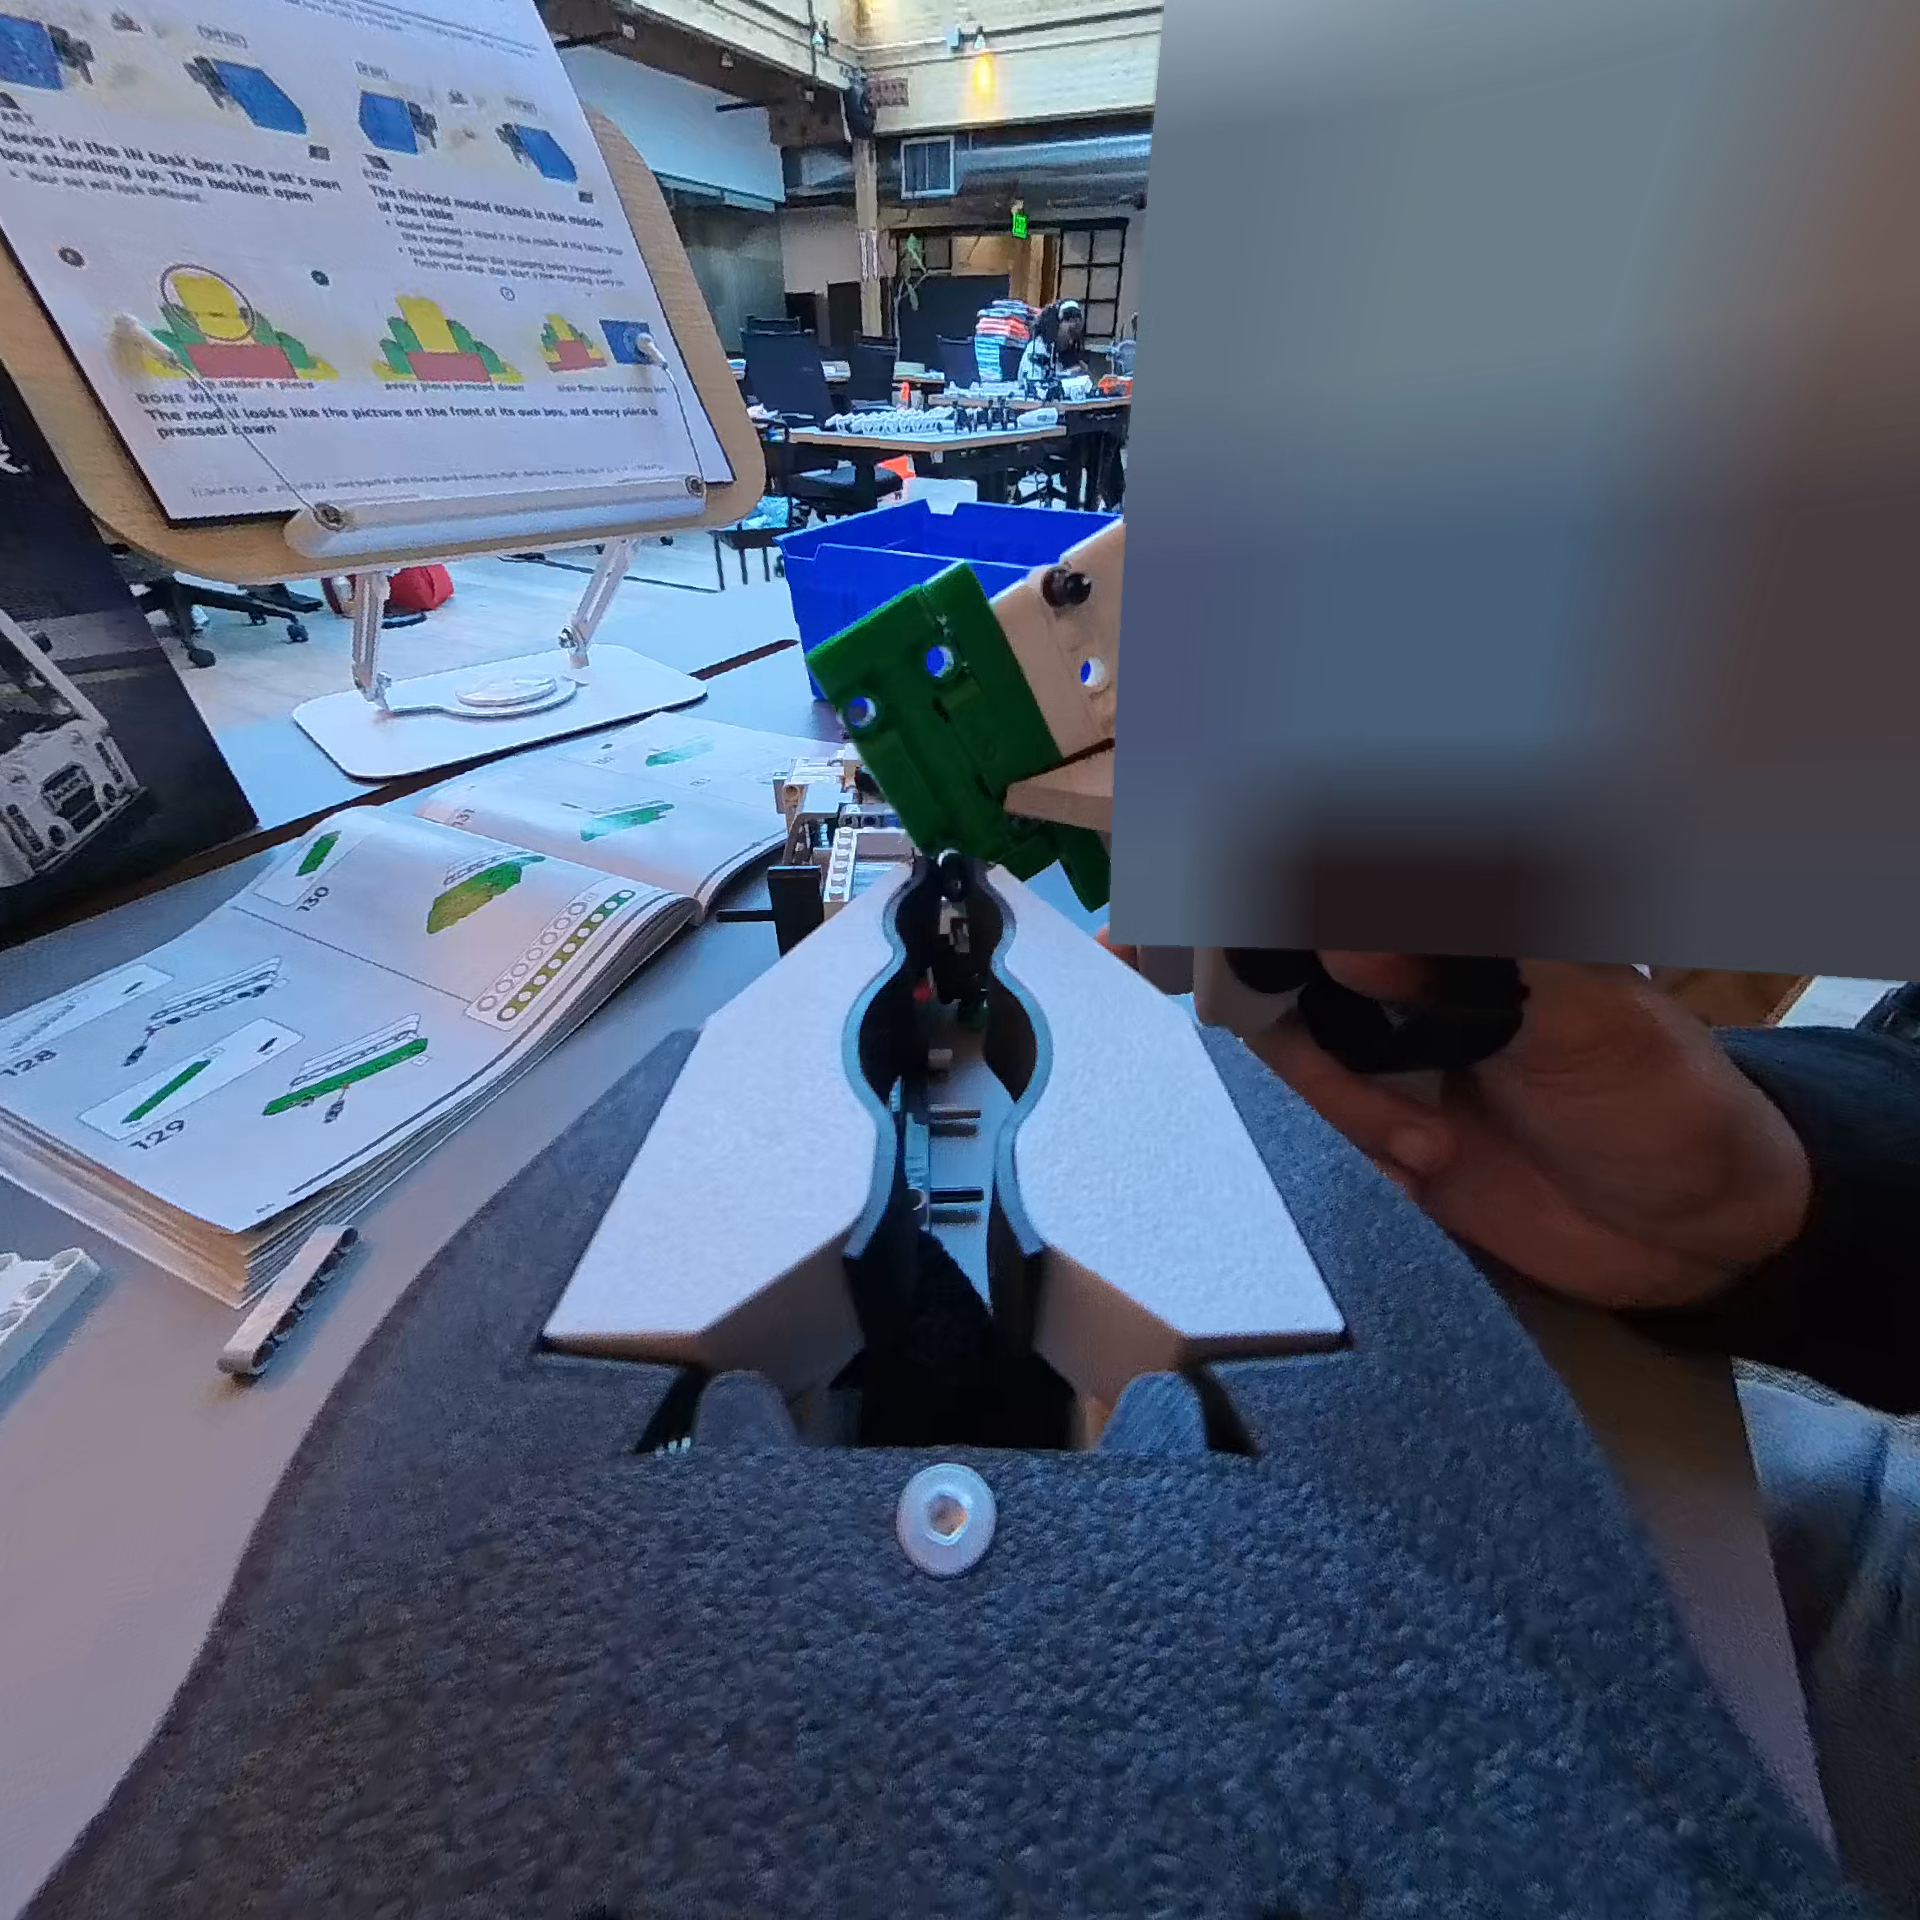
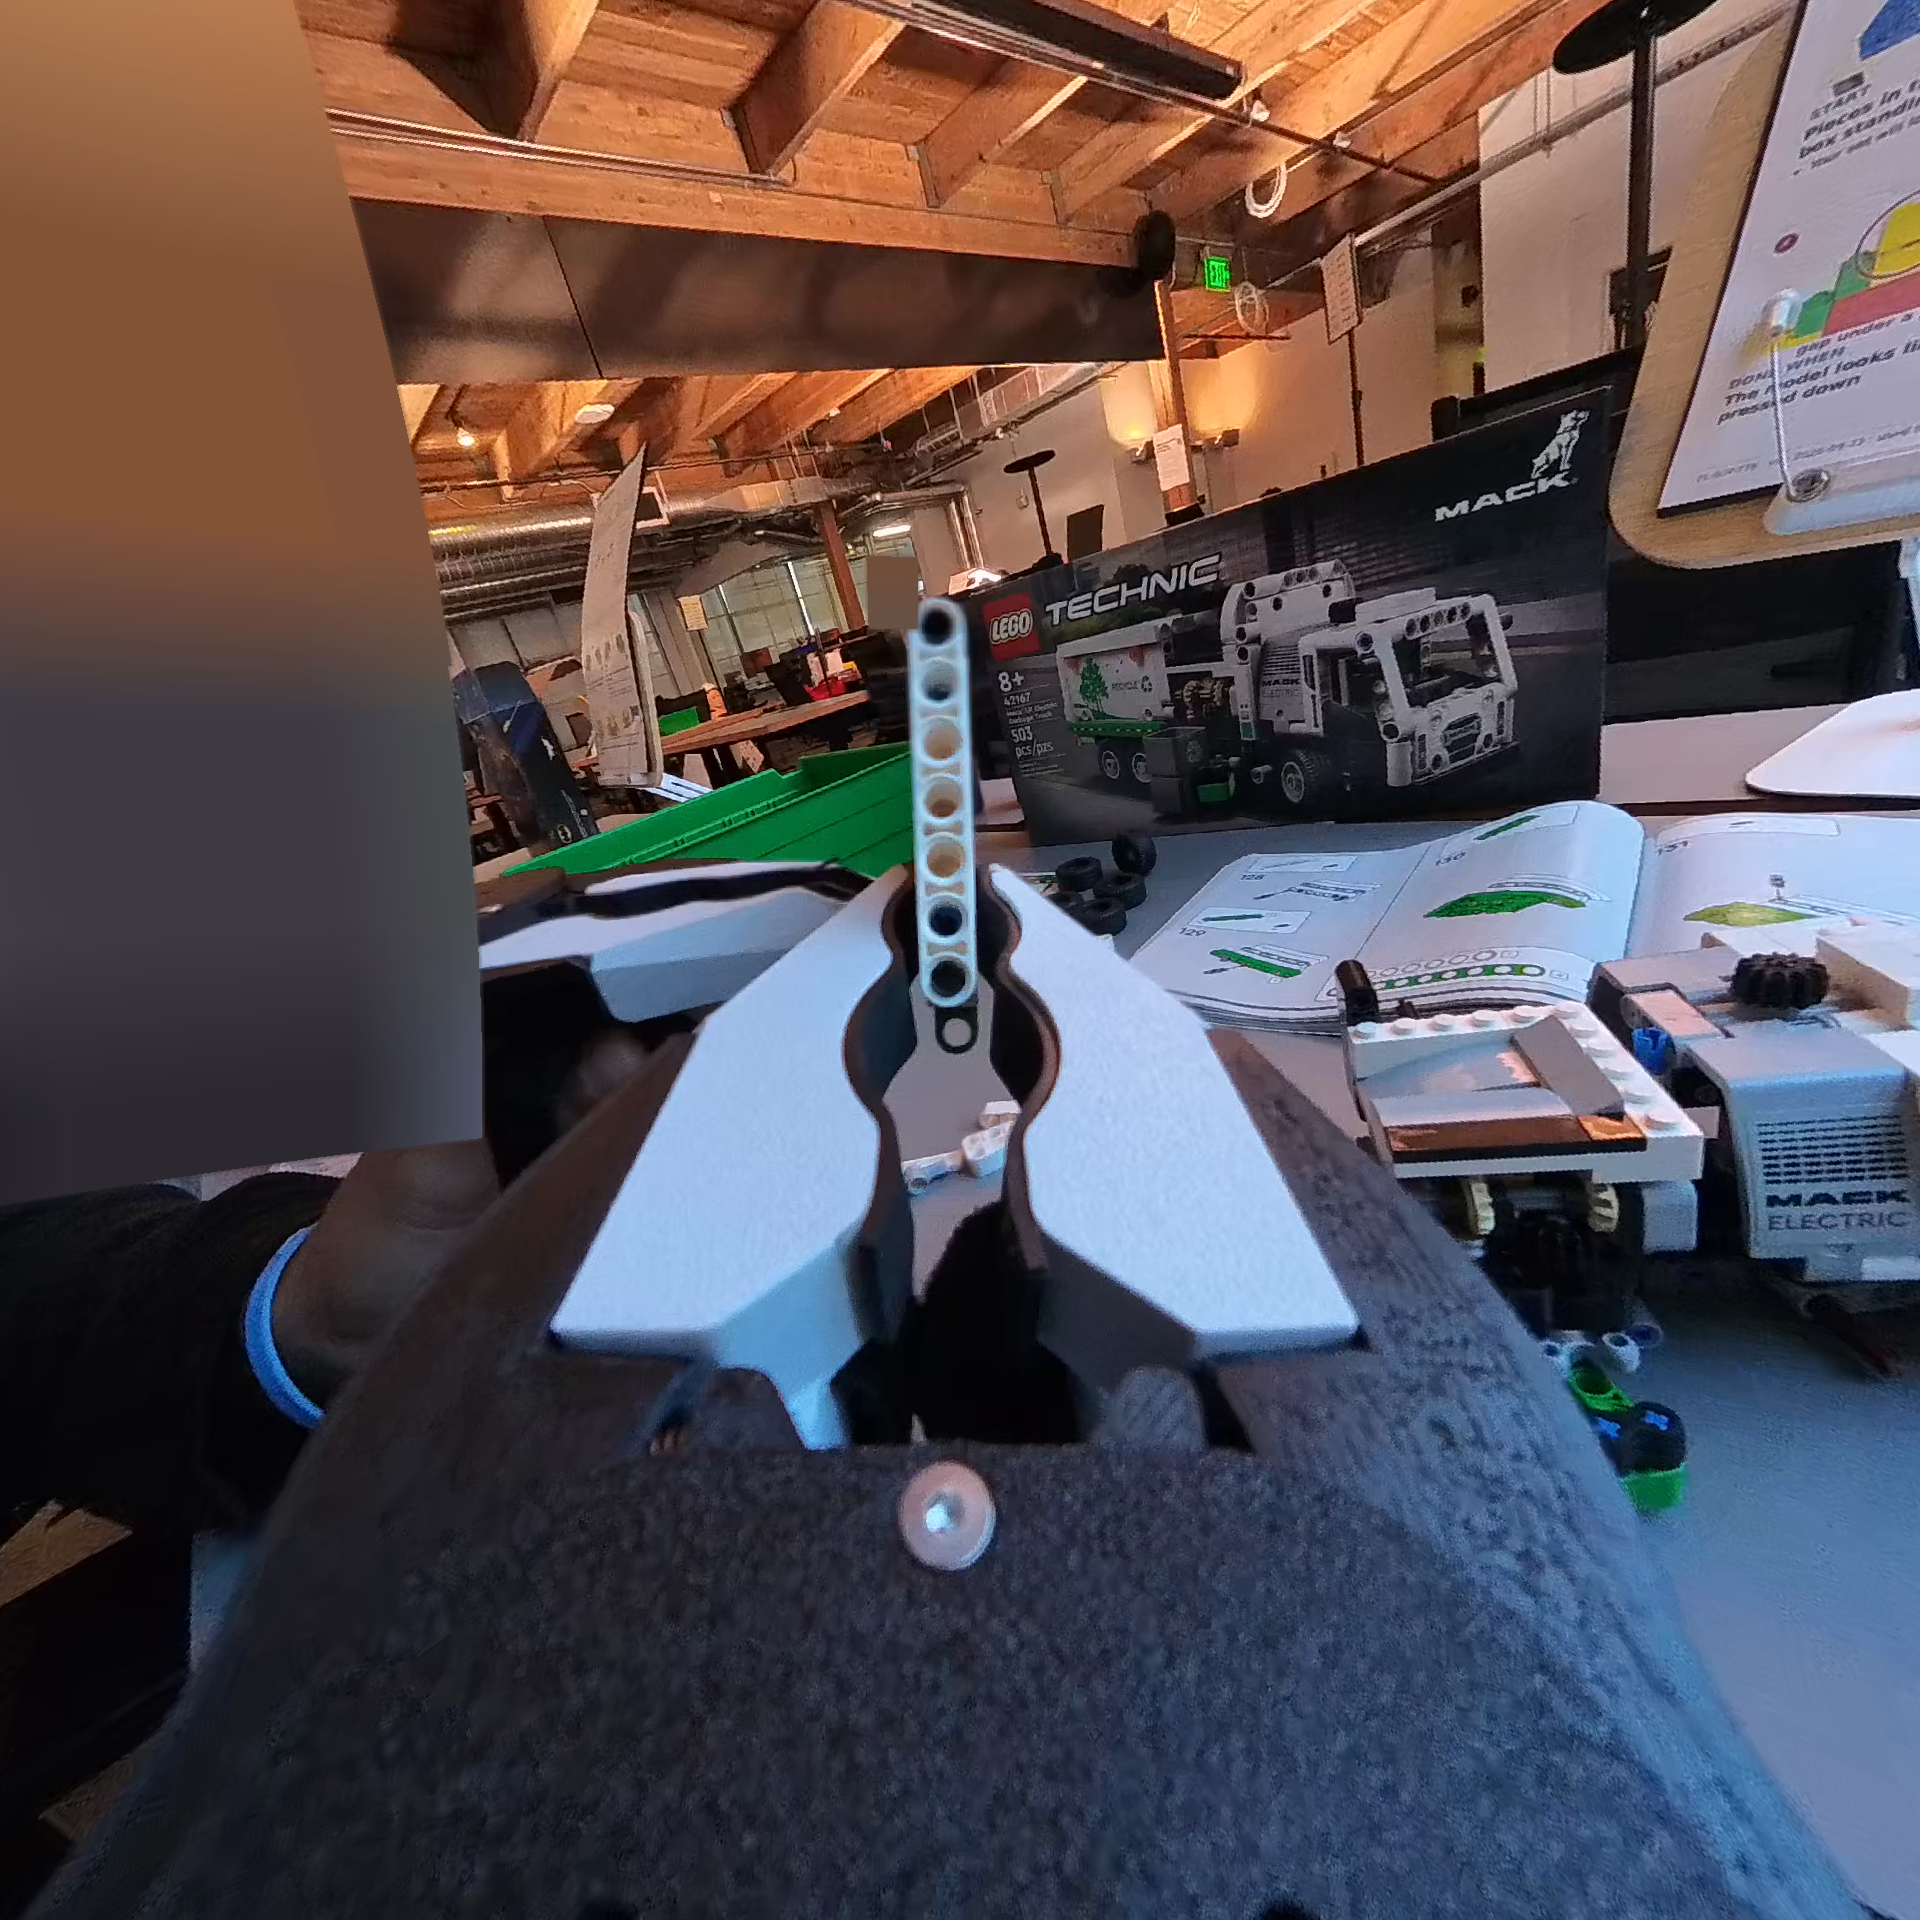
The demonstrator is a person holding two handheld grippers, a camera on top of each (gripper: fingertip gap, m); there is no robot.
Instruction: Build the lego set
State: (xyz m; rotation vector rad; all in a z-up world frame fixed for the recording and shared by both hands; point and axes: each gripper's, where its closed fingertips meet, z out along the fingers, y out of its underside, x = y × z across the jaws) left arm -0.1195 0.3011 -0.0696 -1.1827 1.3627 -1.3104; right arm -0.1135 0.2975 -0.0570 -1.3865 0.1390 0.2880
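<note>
my right gripper (image 2: 948,977) has its fingers pinching a white holed beam (image 2: 943,800) upright above the tabletop (image 2: 1766,1621), left of the half-built truck (image 2: 1621,1122). my left gripper (image 1: 951,894) has its fingers pressed on a small dark pin piece (image 1: 948,935) under the green panel assembly (image 1: 945,717), with the open instruction booklet (image 1: 343,997) to the left
</note>
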